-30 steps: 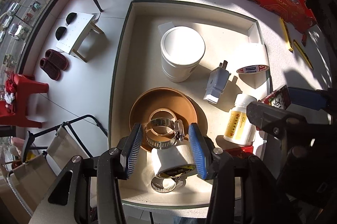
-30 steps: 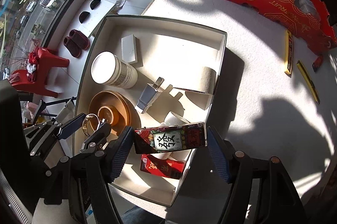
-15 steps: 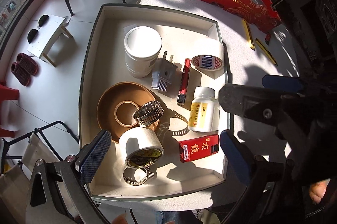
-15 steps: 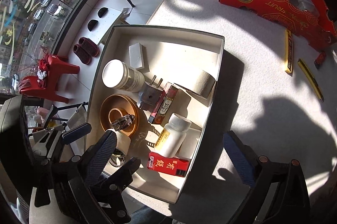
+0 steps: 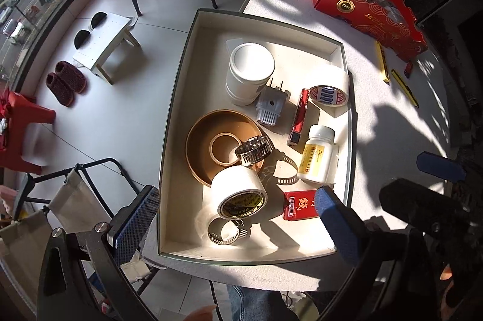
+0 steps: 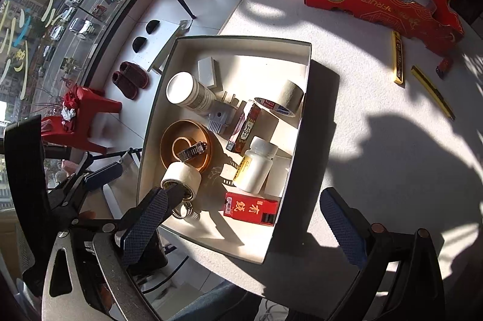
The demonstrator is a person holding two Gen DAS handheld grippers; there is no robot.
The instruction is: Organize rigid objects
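Overhead: left gripper (image 5: 232,226) and right gripper (image 6: 244,226) jaws wide open, empty; red carton (image 6: 380,1) reads "FRUIT".

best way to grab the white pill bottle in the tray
Grip the pill bottle across its labelled body, coming straight down from above. It lies on its side with the cap toward the far end, so the round body offers two parallel sides. Set the fingers crosswise to its long axis: the tray wall runs close along one side and a hose clamp lies at the other, so clearance looks tight.
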